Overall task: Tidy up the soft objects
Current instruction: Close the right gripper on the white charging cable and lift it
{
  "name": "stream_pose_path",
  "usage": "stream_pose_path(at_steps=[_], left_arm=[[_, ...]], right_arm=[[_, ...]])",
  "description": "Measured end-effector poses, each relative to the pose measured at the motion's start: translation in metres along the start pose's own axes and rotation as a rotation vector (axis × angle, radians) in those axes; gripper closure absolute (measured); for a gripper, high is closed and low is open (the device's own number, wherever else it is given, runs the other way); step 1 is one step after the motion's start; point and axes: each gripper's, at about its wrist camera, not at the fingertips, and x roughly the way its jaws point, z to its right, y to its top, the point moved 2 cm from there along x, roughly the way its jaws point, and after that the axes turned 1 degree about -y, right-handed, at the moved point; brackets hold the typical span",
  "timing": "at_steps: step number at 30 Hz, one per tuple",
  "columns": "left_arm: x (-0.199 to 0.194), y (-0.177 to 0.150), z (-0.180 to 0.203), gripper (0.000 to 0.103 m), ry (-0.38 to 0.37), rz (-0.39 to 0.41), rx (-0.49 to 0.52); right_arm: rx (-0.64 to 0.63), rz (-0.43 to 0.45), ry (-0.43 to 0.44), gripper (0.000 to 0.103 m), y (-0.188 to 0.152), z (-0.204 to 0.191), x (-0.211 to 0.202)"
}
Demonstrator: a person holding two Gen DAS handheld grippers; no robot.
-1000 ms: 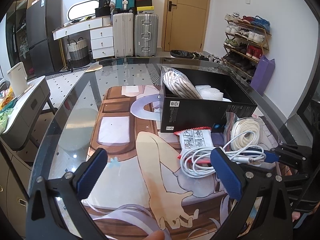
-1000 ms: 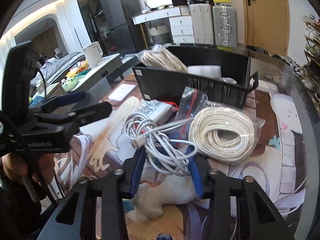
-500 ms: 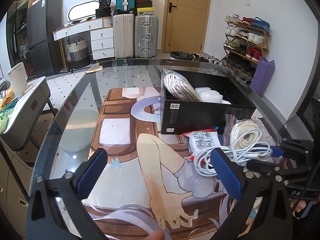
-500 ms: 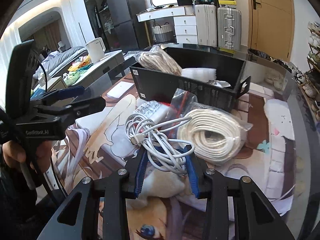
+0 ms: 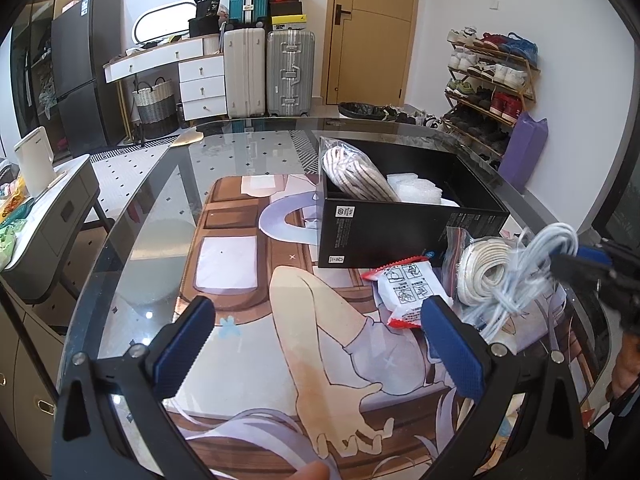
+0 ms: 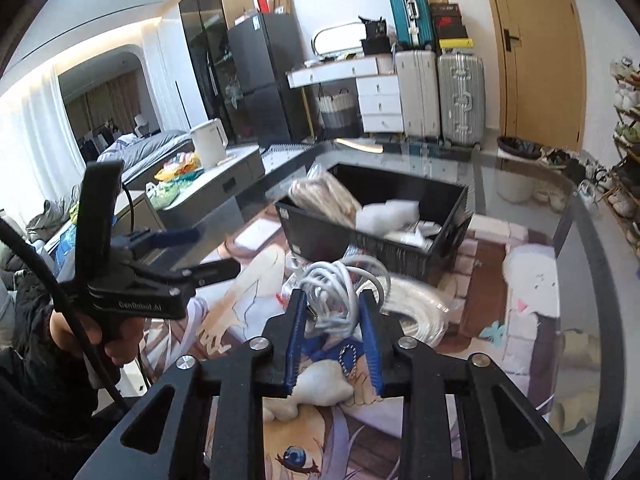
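My right gripper (image 6: 333, 308) is shut on a bundle of white cable (image 6: 334, 286) and holds it above the mat; the bundle also shows in the left wrist view (image 5: 532, 264), hanging from the right gripper (image 5: 576, 260). My left gripper (image 5: 316, 336) is open and empty over the printed mat (image 5: 248, 264). A black box (image 5: 404, 232) holds a bagged striped cloth (image 5: 356, 176) and white bubble wrap (image 5: 416, 192). A bagged coil of white rope (image 5: 484, 268) and a white and red packet (image 5: 408, 288) lie in front of the box.
The glass table's rim (image 5: 120, 216) curves around the mat. A small white plush (image 6: 320, 388) with a ball chain lies under the right gripper. A side cabinet with a kettle (image 5: 34, 160) stands left of the table. Suitcases (image 5: 272, 72) and a shoe rack (image 5: 492, 80) line the room behind.
My right gripper has lifted the white cable bundle off the mat and tilted up towards the box. My left gripper has stayed open and nearly still.
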Motion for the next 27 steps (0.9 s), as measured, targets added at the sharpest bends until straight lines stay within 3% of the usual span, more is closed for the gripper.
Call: stream_pose_path(at_steps=[10,23,27], left_arm=[[0.0,-0.001,0.005,0.0,-0.009,-0.006,0.016],[-0.001,-0.003,0.015,0.0,-0.037,-0.015,0.041],[0.0,-0.005,0.021,0.0,-0.043,-0.019,0.062]], right_arm=[[0.035,0.002,-0.017,0.094,-0.001,0.012,0.001],[0.0,0.118,-0.03,0.094,0.01,0.004,-0.026],[-0.007,0.09,-0.027,0.094,0.008,0.005,-0.021]])
